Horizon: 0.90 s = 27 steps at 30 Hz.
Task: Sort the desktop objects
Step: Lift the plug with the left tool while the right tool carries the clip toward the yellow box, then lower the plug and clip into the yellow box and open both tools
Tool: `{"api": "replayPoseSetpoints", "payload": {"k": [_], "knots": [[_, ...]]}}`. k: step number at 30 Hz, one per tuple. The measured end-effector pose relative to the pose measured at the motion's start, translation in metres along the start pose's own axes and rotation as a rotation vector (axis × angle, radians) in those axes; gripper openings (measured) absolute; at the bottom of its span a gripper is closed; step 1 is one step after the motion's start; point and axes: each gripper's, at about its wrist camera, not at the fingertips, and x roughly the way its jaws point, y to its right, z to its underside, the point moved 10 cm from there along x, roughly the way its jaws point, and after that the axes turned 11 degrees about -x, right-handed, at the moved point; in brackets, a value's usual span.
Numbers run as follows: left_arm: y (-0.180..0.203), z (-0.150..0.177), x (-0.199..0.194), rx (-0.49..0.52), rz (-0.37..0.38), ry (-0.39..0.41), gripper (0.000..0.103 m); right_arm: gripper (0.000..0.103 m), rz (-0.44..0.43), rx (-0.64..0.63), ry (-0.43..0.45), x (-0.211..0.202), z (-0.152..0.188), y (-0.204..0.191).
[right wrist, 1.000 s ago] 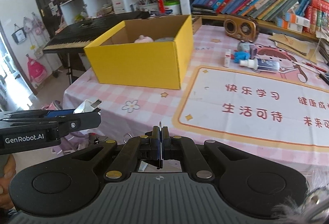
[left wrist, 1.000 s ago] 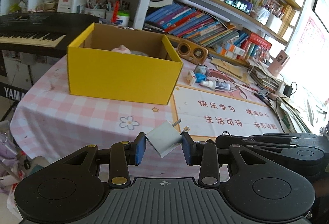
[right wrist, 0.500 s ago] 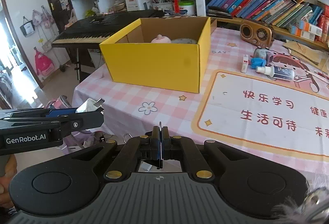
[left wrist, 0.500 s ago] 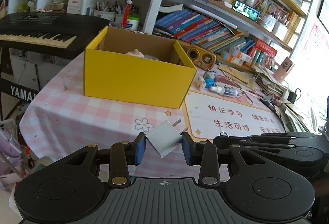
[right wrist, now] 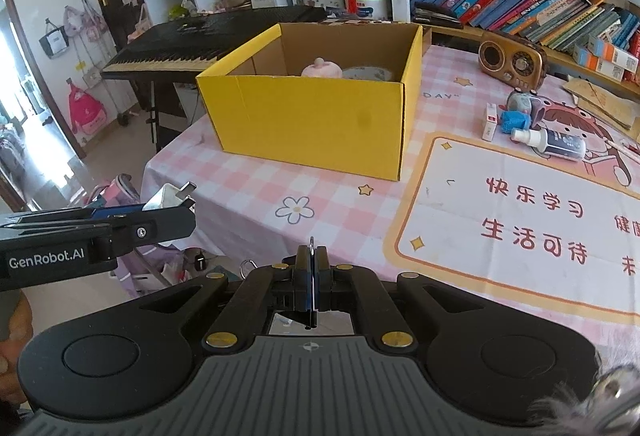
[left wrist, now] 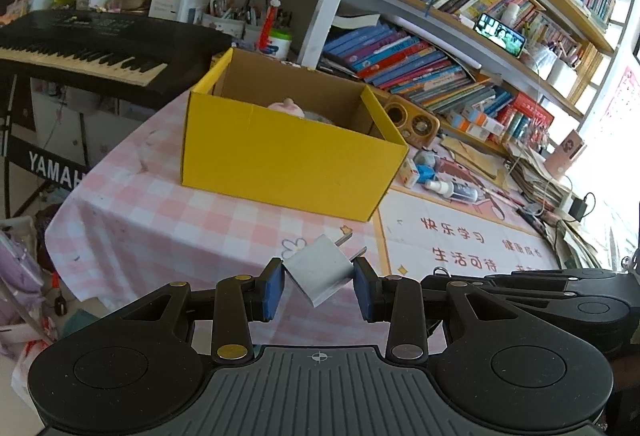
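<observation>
A small white plug adapter [left wrist: 320,270] with two metal prongs is held tilted between the blue pads [left wrist: 275,288] of the left gripper [left wrist: 319,286], the prongs pointed up and forward. The jaws are closed on its two sides only as far as the adapter's width allows. The adapter is carried in the air before the near edge of the bench [left wrist: 160,220], not touching the pink checked cloth. In the right wrist view the same adapter [right wrist: 170,196] is seen at the tip of the left gripper [right wrist: 160,216], beside the bench corner.

The right gripper [right wrist: 311,268] is fully closed, its two fingers pressed together; a thin metal ring or clip seems to be pinched between them, but what it is cannot be told.

Further back on the bench an open yellow cardboard box [right wrist: 316,112] is placed, with a pink rounded object [right wrist: 322,68] and a pale dish [right wrist: 370,73] seen inside. To the right of the box a printed mat [right wrist: 520,212] with Chinese characters is laid, and behind it a white spray bottle [right wrist: 554,142], a small white carton [right wrist: 489,121] and a brown retro radio [right wrist: 512,60] are found. A black keyboard [left wrist: 80,48] stands to the left of the bench.
</observation>
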Motion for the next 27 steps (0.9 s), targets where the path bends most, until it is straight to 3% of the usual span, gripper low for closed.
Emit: {"api": "replayPoseSetpoints", "payload": {"k": [14, 27], "knots": [[0.007, -0.046, 0.015, 0.013, -0.015, 0.07, 0.036, 0.002, -0.047, -0.021, 0.056, 0.016, -0.054, 0.014], [0.026, -0.12, 0.047, 0.054, -0.027, 0.181, 0.036, 0.002, -0.044, -0.067, 0.194, 0.037, -0.147, 0.055]]}}
